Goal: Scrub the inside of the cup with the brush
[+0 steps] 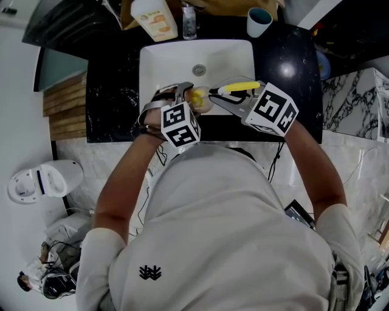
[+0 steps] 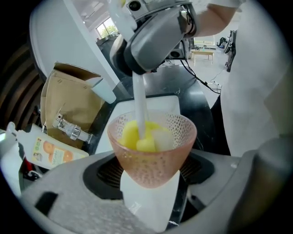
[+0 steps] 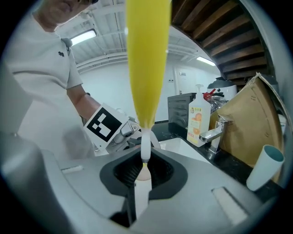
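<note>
A pink, dotted, see-through cup [image 2: 153,155] is tipped toward the camera over the white sink [image 1: 182,61], with my left gripper [image 2: 151,187] shut on its lower part. In the head view the cup [image 1: 200,101] sits between the two marker cubes. The brush has a yellow handle [image 3: 145,59] and a white stem [image 2: 139,98]. Its yellow and white sponge head [image 2: 139,136] is down inside the cup. My right gripper [image 3: 142,183] is shut on the brush; in the head view the right gripper [image 1: 236,101] is to the right of the cup, the handle [image 1: 240,87] lying across it.
A black counter [image 1: 292,67] surrounds the sink. Behind it stand a soap bottle [image 1: 155,18], a small clear bottle [image 1: 189,21], a white cup with a teal inside [image 1: 259,21] and a brown paper bag [image 3: 249,123]. The faucet [image 3: 215,132] is at the sink's back edge.
</note>
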Action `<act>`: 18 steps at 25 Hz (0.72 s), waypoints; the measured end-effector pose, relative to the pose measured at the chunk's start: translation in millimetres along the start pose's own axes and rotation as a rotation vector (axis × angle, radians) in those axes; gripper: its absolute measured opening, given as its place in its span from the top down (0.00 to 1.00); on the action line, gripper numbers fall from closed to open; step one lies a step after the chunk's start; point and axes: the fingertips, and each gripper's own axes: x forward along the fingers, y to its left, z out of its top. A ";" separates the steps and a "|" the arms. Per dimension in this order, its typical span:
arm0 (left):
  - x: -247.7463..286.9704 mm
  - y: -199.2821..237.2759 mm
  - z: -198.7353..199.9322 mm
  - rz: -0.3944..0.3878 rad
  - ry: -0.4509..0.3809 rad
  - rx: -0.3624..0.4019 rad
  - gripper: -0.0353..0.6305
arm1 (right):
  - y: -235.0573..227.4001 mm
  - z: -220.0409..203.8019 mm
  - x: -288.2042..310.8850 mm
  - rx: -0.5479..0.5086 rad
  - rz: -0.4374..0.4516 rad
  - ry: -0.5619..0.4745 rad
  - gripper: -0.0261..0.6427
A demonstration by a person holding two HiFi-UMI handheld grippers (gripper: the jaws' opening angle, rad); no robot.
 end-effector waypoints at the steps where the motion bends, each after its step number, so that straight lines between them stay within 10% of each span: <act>1: 0.5 -0.2 -1.7 -0.004 0.001 -0.012 0.40 | -0.7 -2.6 0.8 -0.002 -0.001 0.009 0.90; 18: 0.9 10.9 -27.5 0.033 0.043 -0.075 0.40 | 3.4 4.9 -57.3 0.030 -0.059 -0.024 0.90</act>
